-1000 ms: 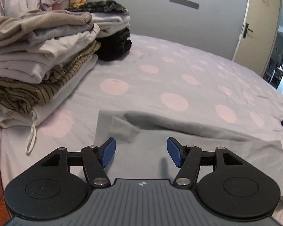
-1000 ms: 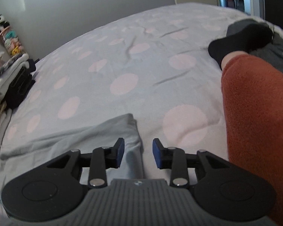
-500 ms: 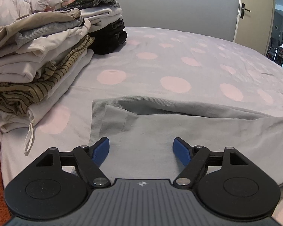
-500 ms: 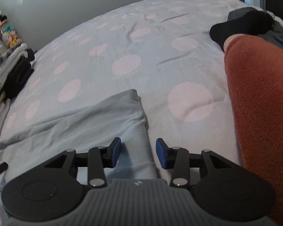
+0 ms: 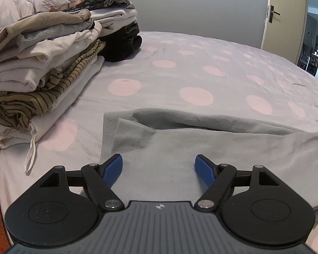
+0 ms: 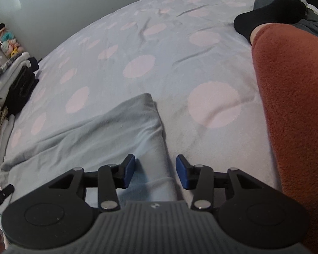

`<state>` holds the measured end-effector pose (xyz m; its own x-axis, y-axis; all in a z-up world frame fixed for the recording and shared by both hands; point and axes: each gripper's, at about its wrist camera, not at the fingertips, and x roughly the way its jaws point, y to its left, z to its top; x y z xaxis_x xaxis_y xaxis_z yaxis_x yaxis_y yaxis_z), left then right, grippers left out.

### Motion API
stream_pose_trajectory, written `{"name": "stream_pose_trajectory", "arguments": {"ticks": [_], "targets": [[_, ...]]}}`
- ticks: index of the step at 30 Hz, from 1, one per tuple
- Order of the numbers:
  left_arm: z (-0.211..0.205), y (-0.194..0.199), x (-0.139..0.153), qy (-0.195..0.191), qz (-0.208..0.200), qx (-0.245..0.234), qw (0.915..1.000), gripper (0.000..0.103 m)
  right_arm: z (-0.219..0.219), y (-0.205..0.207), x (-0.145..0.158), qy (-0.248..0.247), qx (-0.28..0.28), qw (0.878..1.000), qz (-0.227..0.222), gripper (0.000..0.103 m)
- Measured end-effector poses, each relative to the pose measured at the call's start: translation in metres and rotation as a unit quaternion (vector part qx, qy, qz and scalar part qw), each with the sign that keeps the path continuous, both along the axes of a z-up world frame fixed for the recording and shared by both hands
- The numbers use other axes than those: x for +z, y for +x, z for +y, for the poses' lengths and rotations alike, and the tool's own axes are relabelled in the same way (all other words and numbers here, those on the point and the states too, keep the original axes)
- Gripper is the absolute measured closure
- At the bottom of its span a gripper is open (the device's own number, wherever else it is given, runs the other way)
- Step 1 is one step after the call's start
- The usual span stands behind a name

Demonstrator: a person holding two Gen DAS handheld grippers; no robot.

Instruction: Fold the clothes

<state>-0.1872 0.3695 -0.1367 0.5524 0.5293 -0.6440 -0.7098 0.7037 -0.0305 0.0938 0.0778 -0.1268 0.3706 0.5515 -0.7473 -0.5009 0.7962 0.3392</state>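
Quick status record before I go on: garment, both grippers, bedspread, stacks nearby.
garment: pale grey knit top, part folded, lying flat on the bed
left gripper: open, jaws just opened wide, above the grey top's ribbed end, nothing pinched
right gripper: open, jaws just been opening, astride the top's folded edge, pads clear of it
surface: lilac bedspread with pink dots
stacks: folded clothes pile to the left of the garment
person: rust-orange fleece leg, black sock

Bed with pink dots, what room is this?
Most likely a bedroom: the dotted bed fills the view, stacks of folded clothes sit on it, and a door stands behind.
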Motion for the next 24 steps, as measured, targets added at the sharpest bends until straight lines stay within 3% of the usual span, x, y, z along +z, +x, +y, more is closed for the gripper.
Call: {"name": "stream_pose_trajectory", "arguments": {"ticks": [4,6,13,19,24], "targets": [[0.001,0.0,0.001,-0.004,-0.002,-0.001,1.0,0.013,0.006,-0.004,0.0,-0.007,0.02,1.0,-0.014,0.069],[0.003,-0.002,0.001,-0.007,-0.003,-0.003,1.0,0.013,0.008,-0.006,0.002,-0.005,0.029,0.999,-0.02,0.087],[0.016,-0.013,0.011,-0.042,-0.036,0.015,0.9984,0.014,0.004,-0.004,0.018,0.021,0.029,0.999,-0.013,0.09],[0.034,-0.033,0.025,-0.078,-0.076,0.039,0.9933,0.014,0.008,-0.011,0.062,0.086,0.019,0.996,0.024,0.091],[0.047,-0.047,0.03,-0.106,-0.093,0.058,0.9882,0.014,0.036,-0.031,0.099,0.116,0.036,0.992,0.047,0.091]]}}
